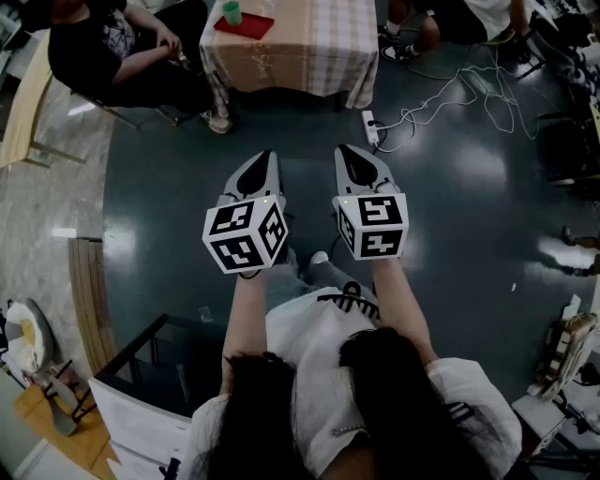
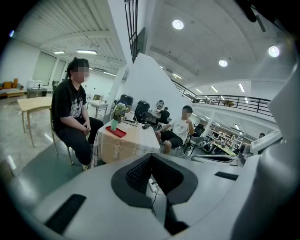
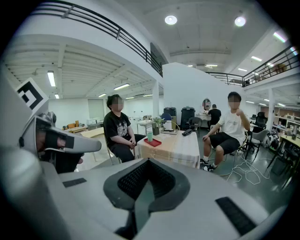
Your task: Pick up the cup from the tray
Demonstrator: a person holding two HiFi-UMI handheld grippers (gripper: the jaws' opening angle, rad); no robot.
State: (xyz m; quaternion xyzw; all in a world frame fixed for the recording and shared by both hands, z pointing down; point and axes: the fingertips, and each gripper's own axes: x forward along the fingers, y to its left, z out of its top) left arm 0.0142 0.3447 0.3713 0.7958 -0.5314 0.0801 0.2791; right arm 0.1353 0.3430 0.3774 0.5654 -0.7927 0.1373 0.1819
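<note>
A green cup (image 1: 231, 12) stands on a red tray (image 1: 246, 25) at the left corner of a cloth-covered table (image 1: 309, 42), far ahead of me. Both grippers hang side by side over the dark floor, well short of the table. My left gripper (image 1: 263, 159) is shut with nothing in it, and so is my right gripper (image 1: 348, 153). The left gripper view shows the cup (image 2: 114, 124) and tray (image 2: 116, 131) beyond the closed jaw tips (image 2: 151, 156). The right gripper view shows the cup (image 3: 149, 136) on the tray (image 3: 153, 142) above its closed tips (image 3: 148, 162).
A person in black (image 1: 112, 47) sits at the table's left and a person in white (image 3: 232, 129) at its right. A power strip (image 1: 370, 127) and white cables (image 1: 450, 98) lie on the floor ahead. A black frame (image 1: 155, 361) stands at my lower left.
</note>
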